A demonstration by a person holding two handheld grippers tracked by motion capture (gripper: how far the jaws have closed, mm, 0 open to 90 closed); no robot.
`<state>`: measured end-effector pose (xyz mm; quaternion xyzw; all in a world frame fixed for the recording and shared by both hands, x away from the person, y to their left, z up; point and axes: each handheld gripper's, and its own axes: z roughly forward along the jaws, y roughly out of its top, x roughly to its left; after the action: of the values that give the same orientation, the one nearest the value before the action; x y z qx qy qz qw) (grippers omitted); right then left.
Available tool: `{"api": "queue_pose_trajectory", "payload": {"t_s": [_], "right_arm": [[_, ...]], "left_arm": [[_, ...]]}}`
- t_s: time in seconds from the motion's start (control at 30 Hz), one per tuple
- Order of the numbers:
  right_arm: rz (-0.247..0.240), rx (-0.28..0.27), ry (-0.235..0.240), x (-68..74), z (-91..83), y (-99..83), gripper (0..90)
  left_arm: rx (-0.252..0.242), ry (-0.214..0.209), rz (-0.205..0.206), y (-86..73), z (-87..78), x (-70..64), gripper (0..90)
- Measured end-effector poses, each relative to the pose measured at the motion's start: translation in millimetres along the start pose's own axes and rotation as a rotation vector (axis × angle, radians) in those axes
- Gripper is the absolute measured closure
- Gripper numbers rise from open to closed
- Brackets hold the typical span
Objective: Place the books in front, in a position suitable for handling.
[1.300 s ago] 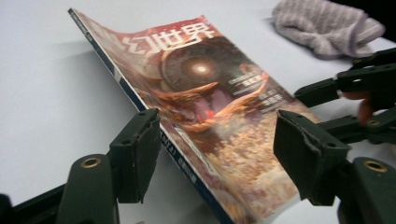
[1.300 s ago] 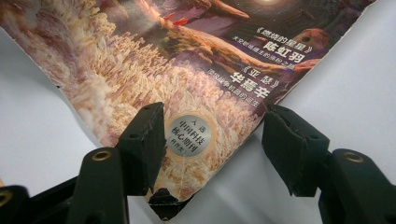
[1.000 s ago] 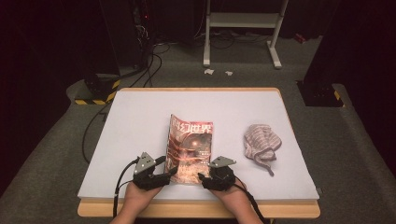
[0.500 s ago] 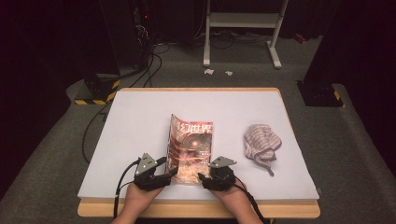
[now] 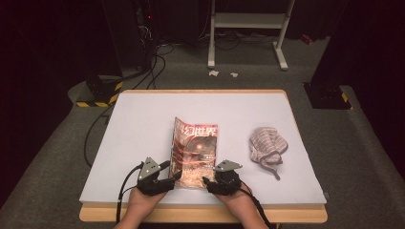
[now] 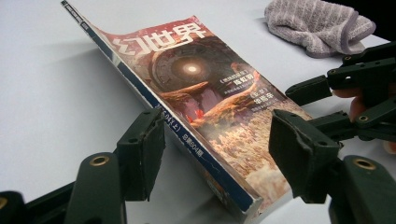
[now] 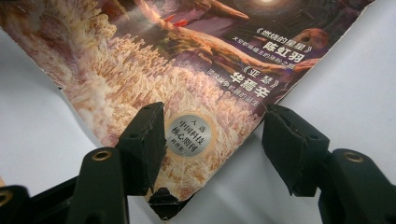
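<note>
A magazine (image 5: 195,151) lies near the middle of the table (image 5: 143,124), a little toward the near edge, its long axis running from near to far with the spine along its left side. That spine side is raised off the white surface, so the cover slopes down toward the right.

The left gripper (image 5: 171,178) sits at the magazine's near left corner. In the left gripper view its jaws stand wide apart, with the spine's near end (image 6: 233,193) lying between them and pointing back toward the camera; neither pad touches it.

The right gripper (image 5: 206,181) sits at the near right corner. In the right gripper view its jaws are also wide apart and straddle that corner of the cover (image 7: 187,135), the left pad over the printed page beside a round silver seal, the right pad just off the cover's edge over bare table. I cannot tell whether the lower tips touch the paper.

Both grippers are about equally near the magazine, each at its own near corner, and both point away from the person along the magazine's long axis. The coming move probably turns on the raised spine: the left jaws already bracket it and need only close, whereas the right corner lies flat.

A crumpled striped cloth (image 5: 267,145) lies well apart to the right.
</note>
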<state>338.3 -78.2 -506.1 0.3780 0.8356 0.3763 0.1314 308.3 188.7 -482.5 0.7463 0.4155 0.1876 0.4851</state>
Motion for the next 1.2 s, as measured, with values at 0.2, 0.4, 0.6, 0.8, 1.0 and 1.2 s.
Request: {"api": "queue_pose_trajectory", "payload": {"t_s": [0.2, 0.4, 0.6, 0.8, 1.0, 1.2], "right_arm": [[0.0, 0.0, -0.001, 0.1, -0.1, -0.1, 39.8], [0.0, -0.001, 0.0, 0.1, -0.2, -0.3, 39.8], [0.0, -0.003, 0.001, -0.1, -0.1, -0.5, 39.8], [0.002, -0.004, 0.0, -0.4, -0.5, -0.9, 39.8], [-0.002, -0.006, -0.002, -0.3, -0.6, -1.0, 40.0], [-0.002, -0.002, -0.006, 0.7, -0.8, -0.3, 41.0]], "left_arm": [[0.003, -0.007, 0.003, -0.5, 0.8, -1.6, 36.9], [0.0, 0.002, 0.014, -0.7, 1.2, -3.2, 37.2], [-0.001, 0.001, 0.012, -1.8, 2.5, -4.2, 37.7], [0.063, 0.013, 0.055, -10.1, 13.3, -10.1, 42.1], [0.03, 0.015, 0.043, -4.6, 10.5, -9.8, 45.2], [0.002, 0.007, 0.021, -3.4, 13.3, -11.1, 45.8]]}}
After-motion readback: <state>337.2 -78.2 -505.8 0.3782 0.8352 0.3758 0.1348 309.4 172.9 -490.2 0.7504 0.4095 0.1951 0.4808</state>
